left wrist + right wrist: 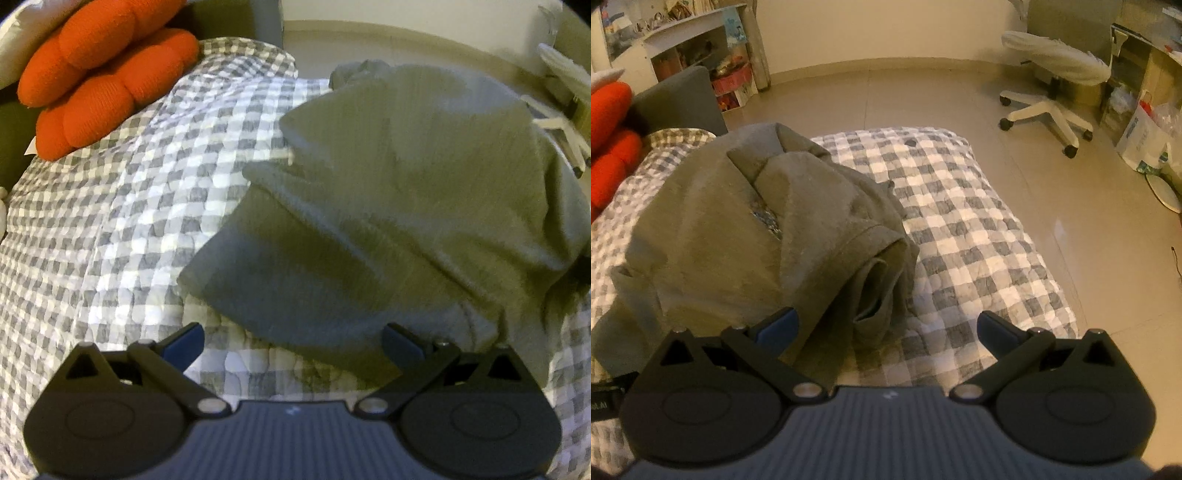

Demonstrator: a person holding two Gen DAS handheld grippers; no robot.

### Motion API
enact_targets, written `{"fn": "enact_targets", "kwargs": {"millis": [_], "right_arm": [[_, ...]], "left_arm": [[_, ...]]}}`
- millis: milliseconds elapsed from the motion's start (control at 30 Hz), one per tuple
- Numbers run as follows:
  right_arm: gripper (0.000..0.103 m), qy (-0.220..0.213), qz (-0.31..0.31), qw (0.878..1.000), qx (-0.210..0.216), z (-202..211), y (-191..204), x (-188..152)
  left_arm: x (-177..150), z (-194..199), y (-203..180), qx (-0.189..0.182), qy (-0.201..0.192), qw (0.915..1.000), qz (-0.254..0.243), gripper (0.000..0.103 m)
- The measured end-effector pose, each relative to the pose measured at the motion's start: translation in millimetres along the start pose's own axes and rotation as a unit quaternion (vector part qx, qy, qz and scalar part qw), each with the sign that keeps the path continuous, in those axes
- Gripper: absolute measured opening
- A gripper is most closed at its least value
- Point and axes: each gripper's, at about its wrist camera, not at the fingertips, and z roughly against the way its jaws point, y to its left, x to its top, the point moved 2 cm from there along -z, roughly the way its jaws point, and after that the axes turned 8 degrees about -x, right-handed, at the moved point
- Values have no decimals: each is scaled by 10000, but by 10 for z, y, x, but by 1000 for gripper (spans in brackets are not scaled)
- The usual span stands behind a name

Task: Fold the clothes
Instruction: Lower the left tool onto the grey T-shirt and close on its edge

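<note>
We see an olive-green garment (406, 206) lying in a crumpled heap on a grey-and-white checked quilt (122, 206) that covers the bed. In the left wrist view the cloth is motion-blurred; it fills the middle and right of the frame, with one flat layer spread toward the camera and a bulkier fold draped over it.

The left gripper (293, 341) hangs above the near edge of the garment, its two blue-tipped fingers (186, 341) spread wide apart with nothing between them. The right-hand fingertip overlaps the cloth in the view; we cannot tell whether it touches.

In the right wrist view the same garment sits left of centre on the quilt, and a rolled hem or sleeve opening (875, 291) faces the camera. The right gripper (888, 328) is likewise spread wide and empty, its left-hand finger in front of the cloth and its right-hand finger over bare quilt.

An orange knotted cushion (107, 74) rests at the far left of the bed. Beyond the bed, on the tiled floor (886, 92), stands a white office chair (1052, 85), well apart from the garment.
</note>
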Motion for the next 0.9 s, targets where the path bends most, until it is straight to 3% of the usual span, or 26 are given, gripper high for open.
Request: {"fn": "enact_targets", "kwargs": {"millis": [400,700,900], "right_arm": [[103,326,-8,9995,-56,-163,-50,-84],[103,561,156,9982,-144,-289,-55,-168],[103,359,268,9989,-152,-270,-47,-251]], "left_arm": [[-76,-206,0,75,271,9996,10,103],[-195,-275,110,-180,100,9996,184,103],[-274,-319,204,-422,130,9990,75,103]]}}
